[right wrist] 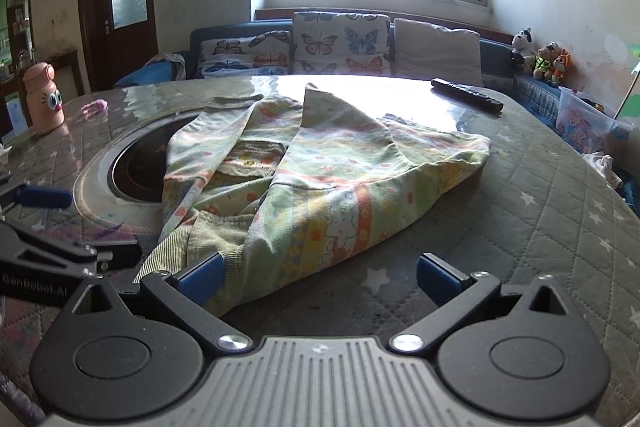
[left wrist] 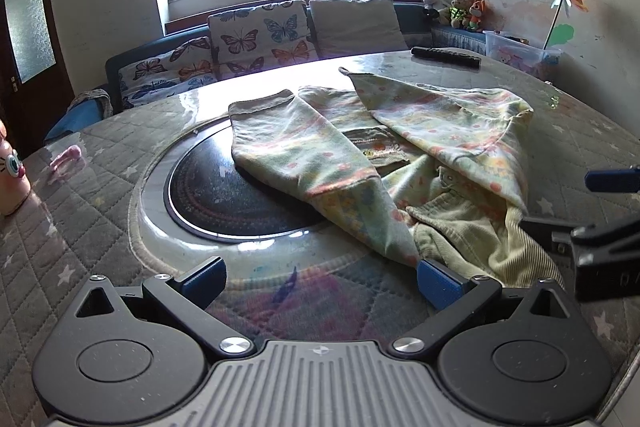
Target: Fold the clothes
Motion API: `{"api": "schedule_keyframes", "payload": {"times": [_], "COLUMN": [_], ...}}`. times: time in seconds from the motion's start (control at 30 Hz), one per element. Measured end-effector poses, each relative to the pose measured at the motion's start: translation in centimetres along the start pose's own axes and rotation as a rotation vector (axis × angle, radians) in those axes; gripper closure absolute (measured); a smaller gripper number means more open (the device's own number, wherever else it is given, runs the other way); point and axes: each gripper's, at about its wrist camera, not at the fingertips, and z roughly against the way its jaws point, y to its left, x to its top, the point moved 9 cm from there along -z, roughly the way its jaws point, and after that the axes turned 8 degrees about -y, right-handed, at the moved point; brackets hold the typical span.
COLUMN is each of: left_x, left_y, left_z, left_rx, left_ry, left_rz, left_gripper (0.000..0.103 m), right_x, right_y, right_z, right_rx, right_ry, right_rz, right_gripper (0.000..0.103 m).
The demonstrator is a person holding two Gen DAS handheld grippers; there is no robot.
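A pale green children's garment (left wrist: pixel 360 155) with a flower and animal print lies on the round table, both sleeves folded inward over its body. It also shows in the right wrist view (right wrist: pixel 320 179). My left gripper (left wrist: pixel 320 277) is open and empty, low over the table at the garment's near left corner; its right fingertip (left wrist: pixel 436 279) touches the ribbed hem. My right gripper (right wrist: pixel 320 277) is open and empty, with the garment's near hem lying between its fingers, its left fingertip (right wrist: pixel 200 277) against the cloth. Each gripper shows at the edge of the other's view.
The table (left wrist: pixel 100 195) has a quilted star-pattern cover under glass and a round dark hotplate (left wrist: pixel 224 195) in the middle. A black remote (left wrist: pixel 446 57) lies at the far edge. A pink bottle with cartoon eyes (right wrist: pixel 43 99) stands far left. A sofa with butterfly cushions (right wrist: pixel 340 43) is behind.
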Motion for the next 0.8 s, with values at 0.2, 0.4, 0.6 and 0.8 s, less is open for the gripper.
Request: {"api": "schedule_keyframes", "payload": {"times": [0.2, 0.4, 0.6, 0.8], "left_x": [1.8, 3.9, 5.8, 7.5], "left_y": [0.2, 0.5, 1.0, 1.0], "left_z": [-1.0, -2.9, -5.5, -8.7], "left_rx": [0.002, 0.015, 0.01, -0.009], "left_ry": [-0.017, -0.031, -0.024, -0.009], "left_rz": [-0.014, -0.033, -0.032, -0.047], "left_gripper": [0.0, 0.0, 0.001, 0.009], "right_x": [0.7, 2.8, 5.4, 8.1], "right_y": [0.0, -0.4, -1.5, -2.4], "right_z": [-0.3, -1.4, -4.3, -7.9], "right_rx": [0.023, 0.05, 0.072, 0.064], "right_ry": [0.002, -0.013, -0.011, -0.012], "right_rz": [0.024, 0.043, 0.042, 0.043], "right_gripper": [0.0, 0.0, 0.0, 0.0]}}
